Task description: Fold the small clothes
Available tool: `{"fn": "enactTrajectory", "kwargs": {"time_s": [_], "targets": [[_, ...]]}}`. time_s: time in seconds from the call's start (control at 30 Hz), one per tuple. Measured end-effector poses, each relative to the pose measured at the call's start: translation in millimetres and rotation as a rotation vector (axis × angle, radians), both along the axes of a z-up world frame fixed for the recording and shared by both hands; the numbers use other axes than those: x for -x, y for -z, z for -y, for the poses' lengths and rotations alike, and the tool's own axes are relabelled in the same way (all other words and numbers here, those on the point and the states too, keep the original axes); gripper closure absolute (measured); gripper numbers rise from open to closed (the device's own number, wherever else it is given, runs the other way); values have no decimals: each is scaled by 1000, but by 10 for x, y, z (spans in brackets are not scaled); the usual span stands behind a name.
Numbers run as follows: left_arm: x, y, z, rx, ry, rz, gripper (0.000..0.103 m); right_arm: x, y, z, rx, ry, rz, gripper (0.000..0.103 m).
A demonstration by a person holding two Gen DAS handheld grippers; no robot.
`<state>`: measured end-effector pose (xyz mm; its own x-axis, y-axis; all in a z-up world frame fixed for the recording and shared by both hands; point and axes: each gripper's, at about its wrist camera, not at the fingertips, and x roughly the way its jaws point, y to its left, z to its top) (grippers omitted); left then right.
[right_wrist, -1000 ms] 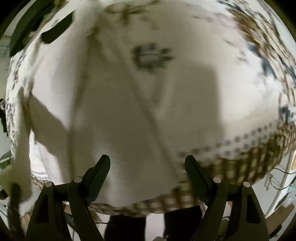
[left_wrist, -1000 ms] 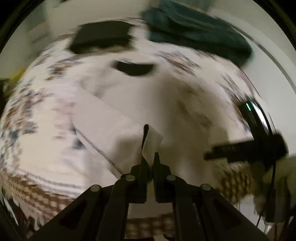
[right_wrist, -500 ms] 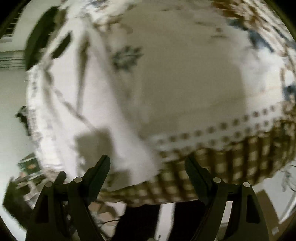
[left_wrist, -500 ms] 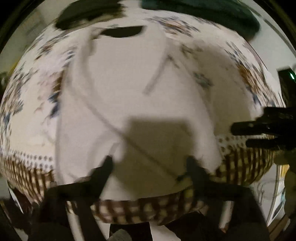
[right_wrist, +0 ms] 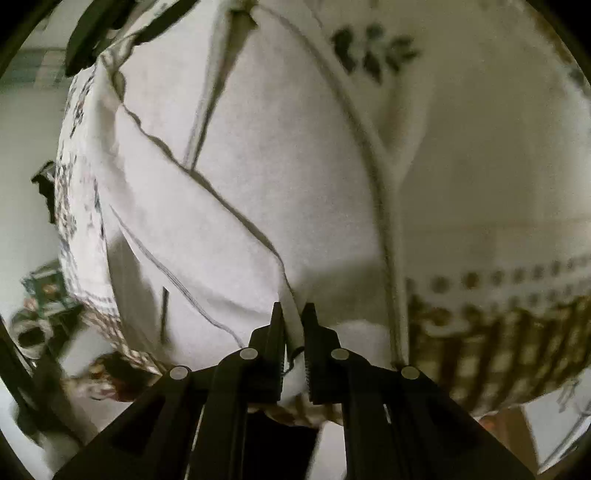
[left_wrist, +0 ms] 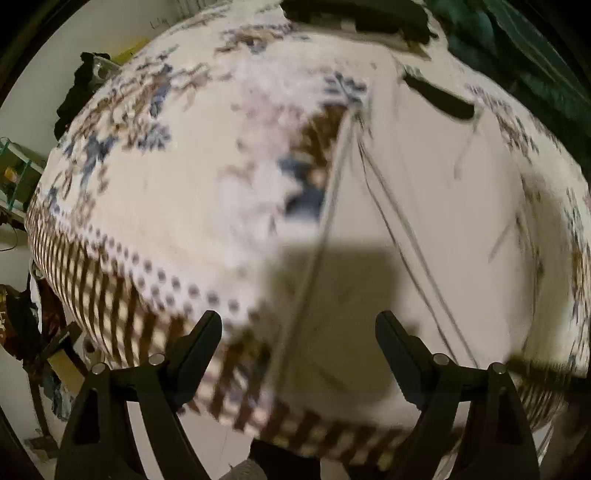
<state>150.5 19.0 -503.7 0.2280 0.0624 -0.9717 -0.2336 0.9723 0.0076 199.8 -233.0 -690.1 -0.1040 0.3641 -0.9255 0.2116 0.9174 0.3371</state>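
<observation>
A white garment (left_wrist: pixel 424 221) with thin dark seams lies spread on a patterned tablecloth (left_wrist: pixel 155 192). It fills the middle of the right wrist view (right_wrist: pixel 258 177), with a folded flap lying across it. My left gripper (left_wrist: pixel 299 332) is open and empty, hovering above the garment's near edge. My right gripper (right_wrist: pixel 293 314) is shut on a corner of the white garment at the table's front edge.
A black folded item (left_wrist: pixel 354 14) and a dark green cloth (left_wrist: pixel 517 48) lie at the table's far side. The tablecloth's brown checked border (right_wrist: pixel 498 350) hangs over the front edge. Clutter stands on the floor at the left (left_wrist: pixel 22 332).
My left gripper let go of the white fabric, opened and swung left. My right gripper, open before, has closed on a corner of the garment.
</observation>
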Motion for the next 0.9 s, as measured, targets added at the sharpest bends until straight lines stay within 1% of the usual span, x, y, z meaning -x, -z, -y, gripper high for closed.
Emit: {"fn": "enactTrajectory", "kwargs": {"time_s": [0.03, 0.1, 0.17, 0.23, 0.27, 0.3, 0.33, 0.37, 0.4, 0.47, 0.5, 0.57, 0.6, 0.67, 0.7, 0.73, 0.8, 0.83, 0.9], "targets": [[-88, -29, -32, 2, -5, 14, 18, 24, -27, 14, 25, -29, -14, 94], [-365, -73, -97, 5, -10, 45, 18, 41, -18, 13, 92, -99, -79, 94], [-670, -104, -146, 6, -19, 73, 18, -63, -77, 50, 92, -96, -98, 85], [-1112, -111, -185, 17, -19, 98, 18, -281, -231, 179, 77, -31, -65, 57], [-1311, -110, -188, 17, -17, 109, 18, -419, -324, 241, 72, 14, -35, 54], [-1579, -82, -189, 17, -6, 120, 18, -636, -444, 334, 60, 75, 7, 53], [-1799, -59, -173, 15, 8, 131, 18, -792, -502, 386, 54, 108, 30, 52], [-2007, -27, -154, 10, 27, 139, 18, -990, -549, 443, 54, 143, 53, 49], [-2278, 47, -114, 0, 58, 141, 18, -1289, -588, 516, 57, 185, 85, 43], [-2636, 190, -18, -22, 116, 137, 18, -1784, -607, 585, 65, 220, 144, 42], [-2843, 296, 38, -36, 155, 126, 18, -2003, -602, 609, 70, 222, 164, 42], [-3103, 459, 105, -74, 209, 110, 18, -2508, -536, 575, 95, 212, 198, 42], [-3228, 561, 132, -120, 231, 94, 18, -2758, -484, 568, 101, 198, 199, 42], [-3384, 705, 77, -189, 237, 74, 18, -3185, -328, 479, 105, 177, 187, 42], [-3452, 789, -2, -218, 225, 60, 18, -3341, -233, 342, 116, 161, 172, 42], [-3495, 852, -83, -232, 214, 46, 18, -3455, -111, 302, 160, 139, 154, 42], [-3549, 926, -262, -245, 188, 29, 18, -3609, -31, 356, 286, 126, 152, 42], [-3569, 948, -338, -237, 176, 23, 18, -3661, 3, 428, 338, 127, 153, 42], [-3614, 962, -453, -208, 156, 18, 18, -3717, 68, 485, 370, 141, 141, 42]]}}
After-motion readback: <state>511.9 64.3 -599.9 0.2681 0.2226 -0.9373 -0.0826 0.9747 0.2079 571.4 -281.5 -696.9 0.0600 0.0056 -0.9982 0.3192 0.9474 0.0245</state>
